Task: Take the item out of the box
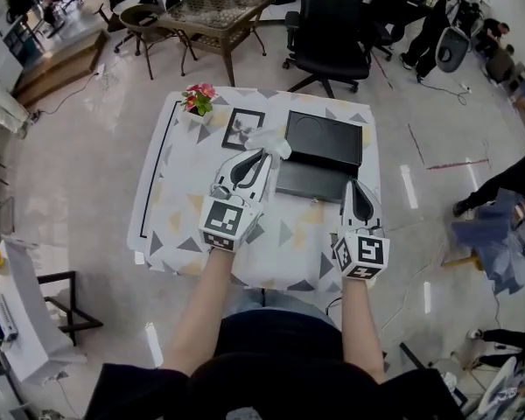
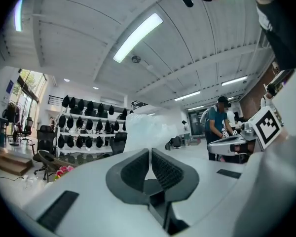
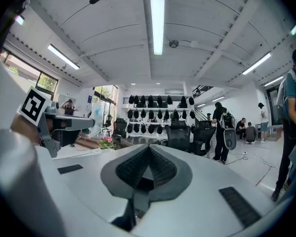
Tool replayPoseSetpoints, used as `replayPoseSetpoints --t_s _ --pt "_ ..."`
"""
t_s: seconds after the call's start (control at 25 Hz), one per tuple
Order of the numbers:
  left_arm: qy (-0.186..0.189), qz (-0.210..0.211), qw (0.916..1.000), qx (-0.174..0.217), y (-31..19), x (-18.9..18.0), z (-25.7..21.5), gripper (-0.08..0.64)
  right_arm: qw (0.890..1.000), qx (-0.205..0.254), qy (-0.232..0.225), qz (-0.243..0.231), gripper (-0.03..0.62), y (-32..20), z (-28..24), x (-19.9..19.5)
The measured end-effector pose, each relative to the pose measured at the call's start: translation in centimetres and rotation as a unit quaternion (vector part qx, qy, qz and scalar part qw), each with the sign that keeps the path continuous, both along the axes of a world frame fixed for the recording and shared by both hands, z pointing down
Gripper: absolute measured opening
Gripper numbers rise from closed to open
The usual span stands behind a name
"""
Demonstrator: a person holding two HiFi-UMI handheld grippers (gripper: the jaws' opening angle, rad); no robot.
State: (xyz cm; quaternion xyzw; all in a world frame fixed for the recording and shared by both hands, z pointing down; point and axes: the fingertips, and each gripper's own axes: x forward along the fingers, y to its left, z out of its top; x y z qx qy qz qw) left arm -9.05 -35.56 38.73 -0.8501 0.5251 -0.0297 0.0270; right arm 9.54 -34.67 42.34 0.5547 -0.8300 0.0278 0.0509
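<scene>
Two hand-held grippers are shown, the left gripper and the right gripper. Each is cased in smooth white plastic and fitted with dark grey ribbed pads. A cube of black-and-white square markers is mounted on each. A black short-sleeved top is worn.

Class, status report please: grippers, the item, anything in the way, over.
Left gripper shut on white bag, at left corner of black box. Right gripper shut, empty. Photo frame and flowers sit left of it.
</scene>
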Motion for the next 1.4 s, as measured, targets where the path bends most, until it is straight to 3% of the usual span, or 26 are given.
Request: replayPoseSetpoints --t_s 0.28,1.4 --pt "0.005 -0.023 0.9997 -0.004 1.6 -1.5 1.7 0.031 1.000 0.013 0.005 -0.014 0.002 0.1 -0.5 -0.8" --pt "0.015 -0.007 0.9997 -0.021 2.5 -1.4 2.6 0.032 0.999 -0.003 0.016 -0.027 0.000 1.4 0.3 -2.2"
